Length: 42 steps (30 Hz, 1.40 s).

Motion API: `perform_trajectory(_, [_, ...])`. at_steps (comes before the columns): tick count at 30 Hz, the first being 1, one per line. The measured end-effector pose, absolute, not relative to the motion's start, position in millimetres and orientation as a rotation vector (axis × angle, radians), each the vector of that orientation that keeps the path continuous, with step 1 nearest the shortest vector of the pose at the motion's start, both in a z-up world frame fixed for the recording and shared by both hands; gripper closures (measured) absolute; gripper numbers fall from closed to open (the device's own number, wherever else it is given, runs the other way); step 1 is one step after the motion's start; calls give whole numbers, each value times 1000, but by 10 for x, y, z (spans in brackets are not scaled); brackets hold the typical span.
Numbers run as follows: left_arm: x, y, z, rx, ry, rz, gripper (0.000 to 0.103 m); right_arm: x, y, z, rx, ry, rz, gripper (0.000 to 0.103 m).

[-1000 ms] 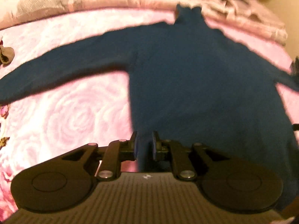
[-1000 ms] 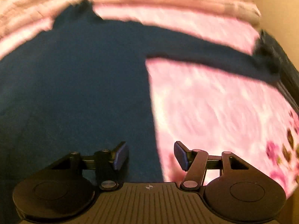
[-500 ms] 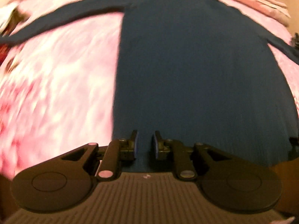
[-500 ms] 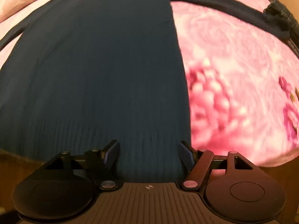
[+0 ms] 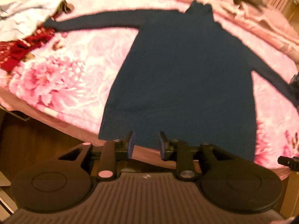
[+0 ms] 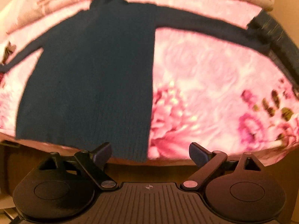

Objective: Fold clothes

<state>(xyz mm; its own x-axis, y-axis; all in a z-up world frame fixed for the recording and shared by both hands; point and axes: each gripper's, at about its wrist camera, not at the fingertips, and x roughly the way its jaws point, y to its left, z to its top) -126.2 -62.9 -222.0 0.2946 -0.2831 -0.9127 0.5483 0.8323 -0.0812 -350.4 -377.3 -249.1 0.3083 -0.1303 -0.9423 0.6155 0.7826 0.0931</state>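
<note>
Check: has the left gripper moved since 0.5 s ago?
Yes. Left gripper backed away and opened; the sweater hem that filled its fingers now lies farther off on the bed edge.

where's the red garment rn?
Left wrist view only, far left: the red garment lies on the pink floral blanket, beside the cuff of the navy sweater, with a white cloth behind it.

We are in a home bedroom: a bed spread with a pink floral blanket [image 5: 61, 78] fills both views, a rumpled pink quilt [image 5: 243, 15] heaped along its far edge, and loose clothes, a red patterned garment [image 5: 20, 48] among them, at its far left corner.
</note>
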Motion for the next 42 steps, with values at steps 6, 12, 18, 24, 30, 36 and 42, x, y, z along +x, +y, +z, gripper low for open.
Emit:
perform_trajectory(6, [-1553,-577,-1579,239,1083,-547,75,-3746,-3778,-1762,490,1051,-510,10])
perform_trajectory(12, [-1805,-609,-1139,263,1029,-551,71,-4007,-3610,-1278,503,987,-513,7])
perform_trajectory(18, [-1939,-624,-918,264,994,-602,64,-4097,-3506,-1195,539,994,-505,1])
perform_trajectory(24, [-2042,-570,-871,301,992,-620,62,-4094,-3303,-1161,530,1007,-504,1])
perform_trajectory(30, [-2087,-597,-881,343,969,-643,59,-4153,-3154,-1098,499,1004,-553,1])
perform_trajectory(36, [-2096,-605,-881,368,964,-664,57,-4172,-3065,-993,494,985,-570,1])
perform_trajectory(42, [-2087,-609,-904,378,967,-675,53,-4082,-2989,-1017,478,1011,-543,1])
